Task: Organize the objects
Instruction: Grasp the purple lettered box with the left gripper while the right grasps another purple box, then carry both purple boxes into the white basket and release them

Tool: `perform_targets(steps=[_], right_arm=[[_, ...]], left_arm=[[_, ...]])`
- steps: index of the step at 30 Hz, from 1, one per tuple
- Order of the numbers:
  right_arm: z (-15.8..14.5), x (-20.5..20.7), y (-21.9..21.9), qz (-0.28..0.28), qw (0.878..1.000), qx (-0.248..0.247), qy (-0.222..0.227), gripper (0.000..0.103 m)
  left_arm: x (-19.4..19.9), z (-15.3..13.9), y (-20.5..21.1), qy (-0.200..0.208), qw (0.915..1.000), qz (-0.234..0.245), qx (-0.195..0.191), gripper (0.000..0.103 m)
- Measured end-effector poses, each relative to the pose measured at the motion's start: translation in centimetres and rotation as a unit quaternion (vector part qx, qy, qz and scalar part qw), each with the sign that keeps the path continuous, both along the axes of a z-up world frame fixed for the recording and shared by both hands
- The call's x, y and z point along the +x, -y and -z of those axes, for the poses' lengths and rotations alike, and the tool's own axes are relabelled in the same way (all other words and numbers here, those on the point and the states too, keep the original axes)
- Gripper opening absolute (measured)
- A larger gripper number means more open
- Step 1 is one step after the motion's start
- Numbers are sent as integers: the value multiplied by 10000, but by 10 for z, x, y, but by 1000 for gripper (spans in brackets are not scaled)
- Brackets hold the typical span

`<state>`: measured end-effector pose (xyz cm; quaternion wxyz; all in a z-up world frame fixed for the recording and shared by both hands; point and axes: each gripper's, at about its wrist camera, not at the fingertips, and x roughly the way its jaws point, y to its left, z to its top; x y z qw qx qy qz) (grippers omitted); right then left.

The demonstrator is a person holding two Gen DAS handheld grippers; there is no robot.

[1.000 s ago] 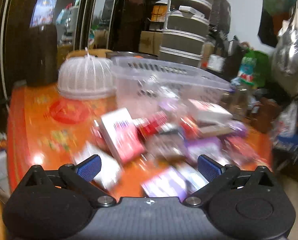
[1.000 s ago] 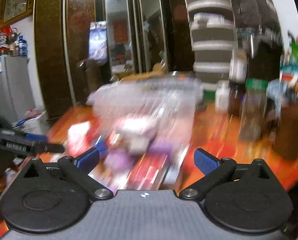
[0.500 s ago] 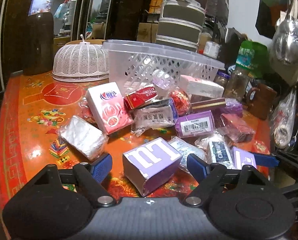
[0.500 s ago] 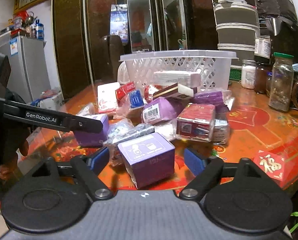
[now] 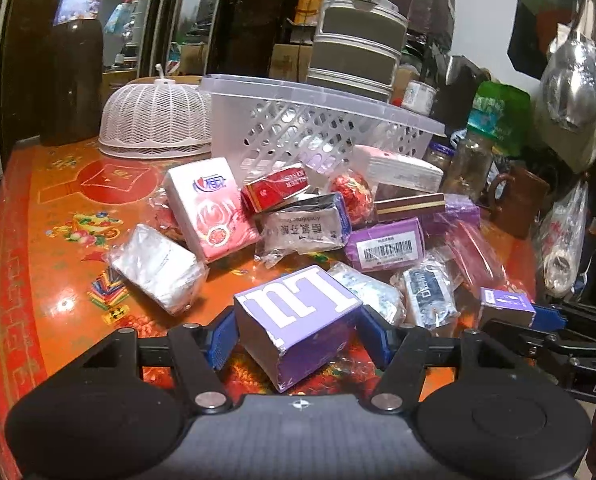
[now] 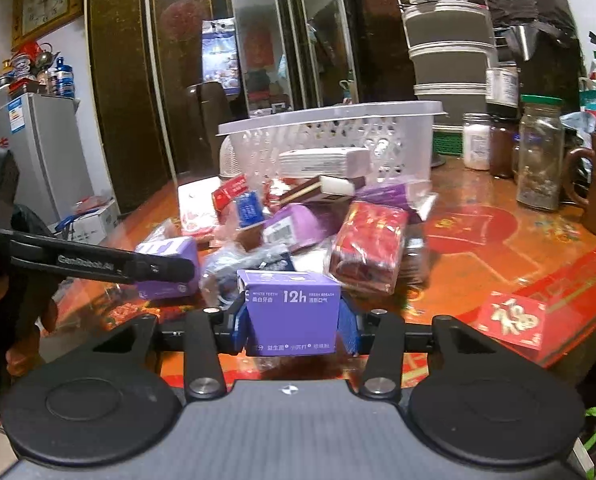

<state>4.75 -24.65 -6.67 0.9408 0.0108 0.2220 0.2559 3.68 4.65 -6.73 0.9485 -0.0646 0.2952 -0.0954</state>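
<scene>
My left tool (image 5: 298, 334) is closing around the lilac box (image 5: 298, 320), pads at both sides. My right tool (image 6: 294, 326) is closing, pads pressing the purple toothpaste box (image 6: 292, 312) on the worktop (image 6: 498, 248).

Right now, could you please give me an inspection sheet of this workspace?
Surface: orange-red patterned table, glossy.
Job's things: white lattice basket at the back; a pile of small boxes and wrapped packets before it, among them a pink tissue pack.
Clutter: mesh food cover, glass jars, brown mug, red envelope.
Grippers: left hand-held gripper closing around a purple box; right hand-held gripper closing on a purple toothpaste box, pads at its sides.
Cables: nothing seen.
Surroundings: dark mirrored cabinet, stacked grey containers, wall clock.
</scene>
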Motion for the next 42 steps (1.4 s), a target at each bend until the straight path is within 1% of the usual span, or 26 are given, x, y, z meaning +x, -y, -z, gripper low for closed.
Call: perform_targets(steps=[6,10,12,15,17,20,22,24,26,28,29,30,31,32,33,34,35,36,38,39,40,41,42], right_arm=[[-5,-4,8,20,10000,75,7,48],[-1,0,8,34,9999,81,-93,48],[-5,-2,9,23,9999,113,-84,48],[-20,-7,15,31,9997,257,34,48],[-33,-6,15,57,9995,262,158,48],[-57,7,9,39,9990,153,407,48],[-80,25,3,5,9979,92,640,48],[-104,52,-4,-48,9969,123,774,48],[-128,86,-13,-52,9962,106,860,48],[-146,126,-26,36,9966,-39,827,48],[-150,148,-34,53,9968,-179,773,48],[-150,172,-41,152,9976,-328,597,48],[-147,194,-44,172,9988,-331,308,48],[-141,214,-48,111,9994,-343,6,48],[-133,229,-53,134,9986,-455,-228,48],[-127,240,-58,178,9973,-650,-295,48],[-122,246,-60,243,9963,-765,-314,48],[-118,251,-61,262,9962,-734,-400,48],[-114,251,-62,67,9968,-622,-496,52],[-113,249,-62,129,9965,-709,-417,56],[-114,244,-61,207,9961,-815,-256,74],[-118,237,-59,269,9962,-819,-103,93],[-124,227,-52,312,9971,-691,65,97]], left_arm=[[-8,-4,-2,98,9999,1,-92,67],[-7,-4,-1,90,9999,5,-143,67],[-9,-5,-1,125,9998,18,-151,67],[-12,-11,-3,238,9995,-17,-189,67],[-12,-17,-5,337,9991,-30,-249,67],[-5,-32,-5,488,9984,-2,-270,67],[4,-48,-5,646,9975,67,-265,67],[22,-73,-5,825,9961,121,-275,67],[50,-103,-7,981,9945,137,-345,67],[85,-129,-5,1086,9937,59,-277,67],[108,-139,-4,1019,9943,-14,-304,67],[131,-144,-2,849,9960,39,-281,67],[158,-145,0,566,9979,71,-304,67],[176,-142,3,329,9989,36,-320,67],[192,-137,7,91,9996,34,-249,67],[207,-129,11,-130,9998,11,-179,67],[215,-123,13,-244,9996,0,-137,67],[221,-118,14,-307,9994,-6,-138,68],[226,-112,11,-377,9989,41,-269,68],[226,-109,9,-320,9991,-13,-292,70],[222,-108,6,-228,9994,-68,-264,77],[216,-109,2,-116,9996,-115,-239,83],[208,-110,-3,22,9995,-150,-295,89]])
